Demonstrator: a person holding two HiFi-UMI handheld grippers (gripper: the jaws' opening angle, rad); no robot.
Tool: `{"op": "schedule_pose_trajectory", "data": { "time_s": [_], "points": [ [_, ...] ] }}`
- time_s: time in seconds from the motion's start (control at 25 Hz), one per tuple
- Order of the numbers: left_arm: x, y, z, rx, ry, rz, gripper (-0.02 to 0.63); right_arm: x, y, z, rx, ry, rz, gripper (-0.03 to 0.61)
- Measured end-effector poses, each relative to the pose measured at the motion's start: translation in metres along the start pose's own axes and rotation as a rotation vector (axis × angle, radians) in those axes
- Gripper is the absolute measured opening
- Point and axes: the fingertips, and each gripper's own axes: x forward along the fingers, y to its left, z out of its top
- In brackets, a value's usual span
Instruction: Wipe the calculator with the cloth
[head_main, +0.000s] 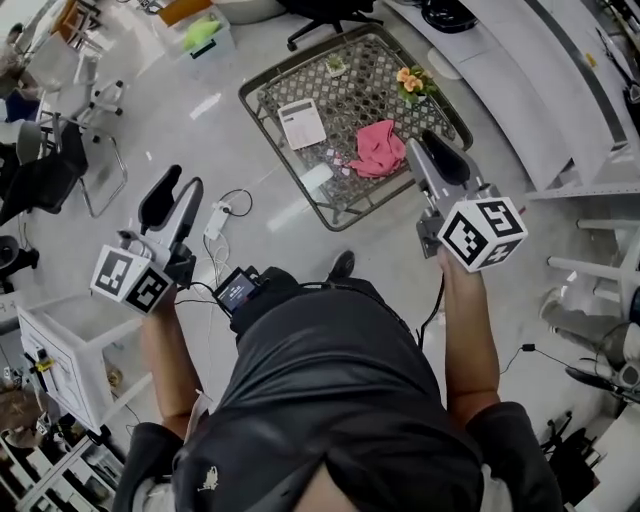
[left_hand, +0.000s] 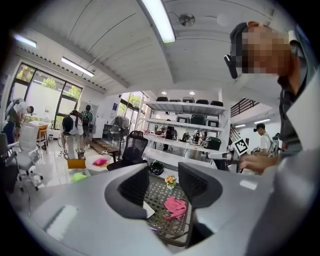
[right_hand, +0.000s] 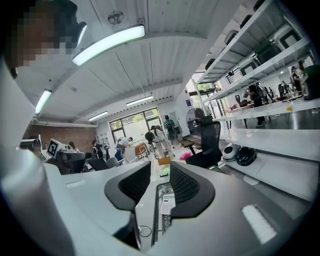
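A white calculator (head_main: 302, 123) lies on the left part of a low lattice-top table (head_main: 300, 190). A crumpled pink cloth (head_main: 378, 148) lies on the table's right part. Both grippers are held up in the air, short of the table, over the floor. My left gripper (head_main: 178, 190) is open and empty; in the left gripper view the left gripper (left_hand: 164, 187) frames the pink cloth (left_hand: 175, 206) far off. My right gripper (head_main: 428, 148) is open and empty, close above the cloth's right side. Between the right gripper's (right_hand: 160, 185) jaws shows the calculator (right_hand: 167, 204).
A small pot of orange flowers (head_main: 413, 83) stands at the table's far right corner. A power strip with cable (head_main: 217, 220) lies on the floor left of the table. A white cabinet (head_main: 60, 350) stands at lower left, chairs (head_main: 60, 170) at left, a long counter (head_main: 540, 90) at right.
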Motion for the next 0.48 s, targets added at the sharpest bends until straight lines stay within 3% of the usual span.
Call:
{"op": "schedule_pose_trajectory", "data": {
  "time_s": [0.24,0.48],
  "points": [
    [0.025,0.009,-0.007,-0.031,0.040,-0.004,0.238,0.018,-0.018,-0.004,0.026,0.029,-0.006,0.112],
    [0.084,0.032,-0.006,-0.049,0.048,-0.092,0.238,0.047,-0.031,-0.001,0.025,0.045,-0.049,0.112]
  ]
}}
